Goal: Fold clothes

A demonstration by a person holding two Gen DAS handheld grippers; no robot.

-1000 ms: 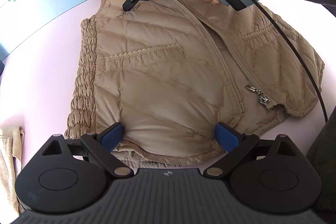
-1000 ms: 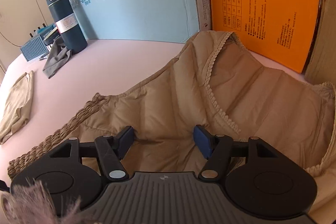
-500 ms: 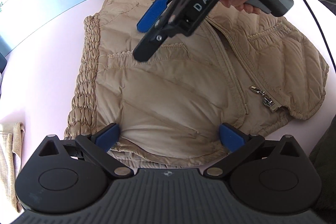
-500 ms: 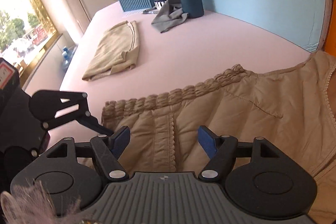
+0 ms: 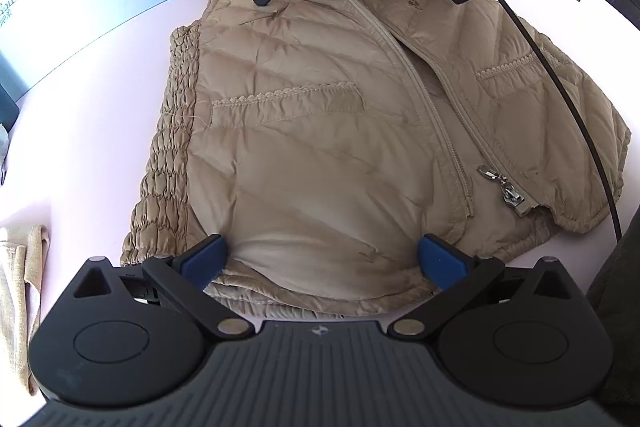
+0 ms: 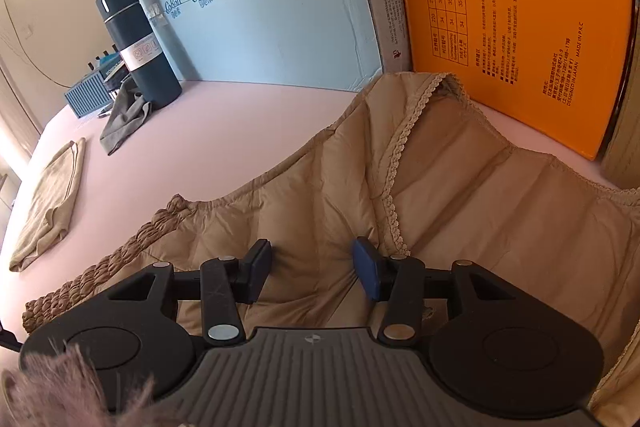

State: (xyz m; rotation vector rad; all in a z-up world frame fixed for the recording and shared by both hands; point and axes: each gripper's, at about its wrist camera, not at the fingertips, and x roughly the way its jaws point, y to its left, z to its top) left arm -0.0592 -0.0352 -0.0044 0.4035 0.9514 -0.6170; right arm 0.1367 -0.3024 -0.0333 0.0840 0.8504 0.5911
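On the pale pink tabletop: tan quilted zip-front vest, front up, long axis running from hem (near edge) to collar (far edge).

Left, at the hem: left gripper, blue pads spread wide, straddling the bottom edge without pinching.

Right, at the collar end: right gripper, jaws closing over shoulder fabric beside the lace-trimmed neckline, cloth between the pads, not yet visibly pinched.

Each end covered by one gripper; likely fold across the long axis, collar toward hem.
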